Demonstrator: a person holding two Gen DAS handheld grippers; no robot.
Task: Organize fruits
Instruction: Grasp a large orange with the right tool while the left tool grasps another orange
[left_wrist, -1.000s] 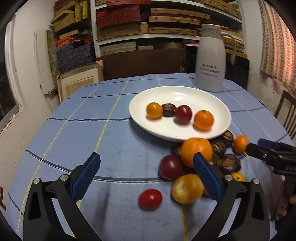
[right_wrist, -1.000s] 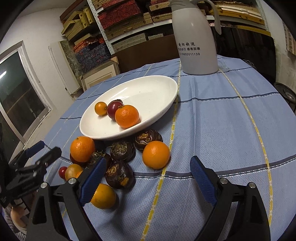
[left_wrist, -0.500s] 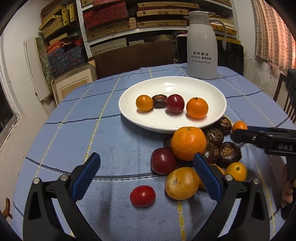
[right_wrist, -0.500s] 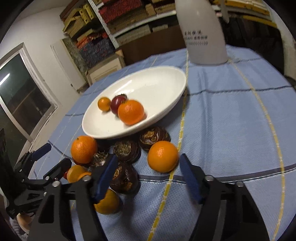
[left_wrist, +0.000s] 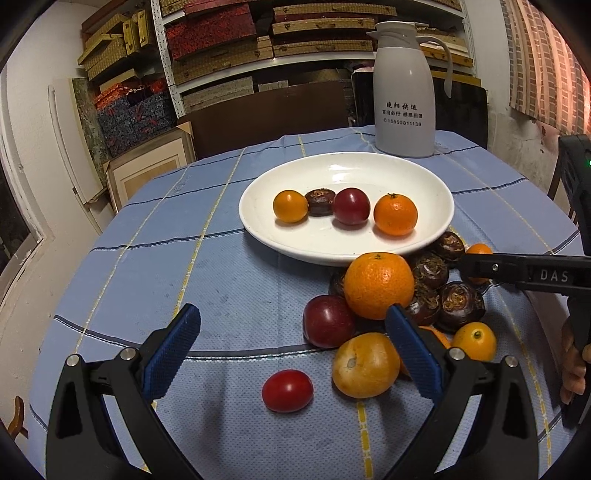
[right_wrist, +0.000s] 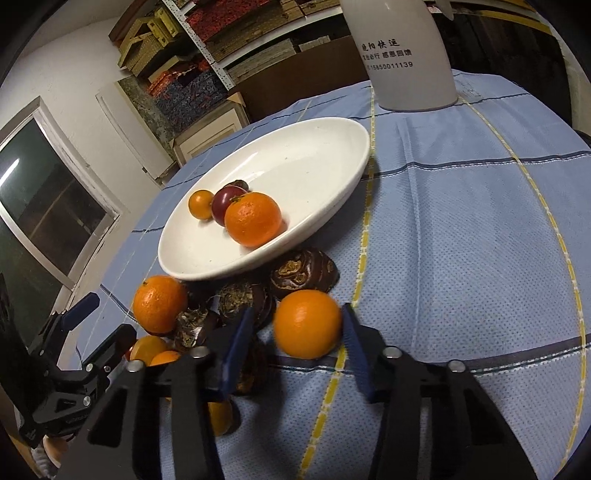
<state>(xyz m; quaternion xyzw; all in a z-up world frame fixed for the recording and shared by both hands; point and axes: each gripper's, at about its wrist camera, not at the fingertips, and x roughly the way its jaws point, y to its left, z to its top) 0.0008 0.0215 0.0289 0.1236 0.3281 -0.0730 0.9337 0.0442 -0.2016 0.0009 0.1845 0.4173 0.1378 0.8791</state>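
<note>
A white plate (left_wrist: 436, 184) holds a small orange, a brown water chestnut, a dark red plum and a mandarin (left_wrist: 395, 215). A pile of fruit lies in front of it: a big orange (left_wrist: 378, 285), a plum (left_wrist: 328, 320), a yellow-orange fruit (left_wrist: 365, 364), chestnuts, a red tomato (left_wrist: 287, 390). My left gripper (left_wrist: 291, 350) is open above the tomato. My right gripper (right_wrist: 295, 339) has its jaws around a small orange (right_wrist: 307, 323); the right pad touches it, a small gap shows at the left pad. The plate also shows in the right wrist view (right_wrist: 332, 147).
A white thermos jug (left_wrist: 403, 88) stands behind the plate on the blue checked tablecloth (left_wrist: 147, 258). Shelves with boxes line the back wall. A chair back is at the far right. The right gripper's body (left_wrist: 535, 273) crosses the left wrist view.
My right gripper moved forward and closed in around the small orange. My left gripper drew slightly nearer the fruit pile and stayed open.
</note>
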